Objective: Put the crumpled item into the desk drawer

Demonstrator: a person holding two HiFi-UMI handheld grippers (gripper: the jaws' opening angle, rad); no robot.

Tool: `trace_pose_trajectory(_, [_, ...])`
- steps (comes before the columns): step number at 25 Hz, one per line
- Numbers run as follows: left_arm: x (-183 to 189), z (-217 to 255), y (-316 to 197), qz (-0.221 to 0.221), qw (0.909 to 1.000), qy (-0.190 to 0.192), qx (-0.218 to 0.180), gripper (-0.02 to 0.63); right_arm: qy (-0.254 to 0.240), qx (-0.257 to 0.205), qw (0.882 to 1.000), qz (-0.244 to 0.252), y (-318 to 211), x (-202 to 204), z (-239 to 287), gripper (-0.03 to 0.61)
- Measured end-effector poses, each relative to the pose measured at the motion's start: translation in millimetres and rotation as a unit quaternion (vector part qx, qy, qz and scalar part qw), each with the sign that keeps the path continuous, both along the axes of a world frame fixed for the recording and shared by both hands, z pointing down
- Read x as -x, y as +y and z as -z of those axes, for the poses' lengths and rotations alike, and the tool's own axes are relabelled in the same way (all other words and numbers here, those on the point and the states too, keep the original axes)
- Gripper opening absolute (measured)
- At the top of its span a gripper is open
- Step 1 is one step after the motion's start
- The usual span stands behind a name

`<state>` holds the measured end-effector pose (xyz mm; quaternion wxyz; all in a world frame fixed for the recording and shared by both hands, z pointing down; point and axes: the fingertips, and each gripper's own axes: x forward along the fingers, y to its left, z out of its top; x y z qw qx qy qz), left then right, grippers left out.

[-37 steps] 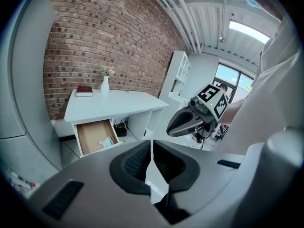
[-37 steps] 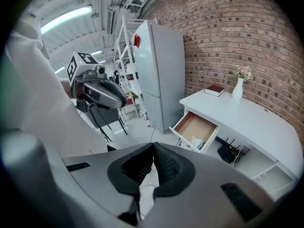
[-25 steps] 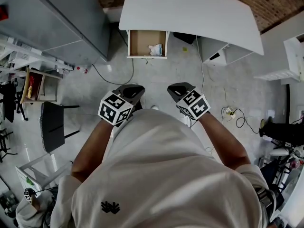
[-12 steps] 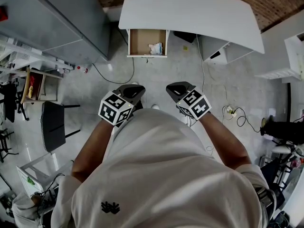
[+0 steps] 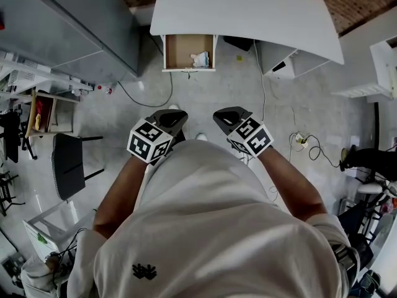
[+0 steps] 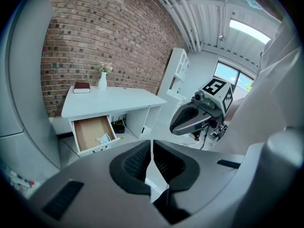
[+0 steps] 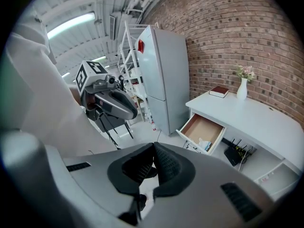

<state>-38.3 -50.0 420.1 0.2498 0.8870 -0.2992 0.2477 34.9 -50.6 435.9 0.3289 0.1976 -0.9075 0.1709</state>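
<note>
Across the floor, under the desk (image 5: pixel 248 11), the crumpled item (image 5: pixel 200 59) lies inside the open drawer (image 5: pixel 180 51). At my waist, my left hand-held gripper (image 5: pixel 175 115) and right hand-held gripper (image 5: pixel 225 114) are pressed together, empty. Shutting that drawer roughly could jam the item against the frame.

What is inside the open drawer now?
A crumpled whitish item lies at the right side of the drawer; the rest of its brown bottom looks bare. The desk top covers anything at the drawer's rear.
</note>
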Motion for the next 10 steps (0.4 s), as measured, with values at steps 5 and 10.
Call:
trace_pose_trajectory(5, [-3, 0, -5, -0.005, 1.0000, 0.003, 0.000, 0.034, -0.005, 0.003, 1.000, -0.003, -3, 1, -6, 0.029])
trace_pose_trajectory(10, [-1, -8, -8, -0.006, 1.0000, 0.001, 0.006, 0.034, -0.010, 0.007, 1.000, 0.004, -3, 9, -11, 0.029])
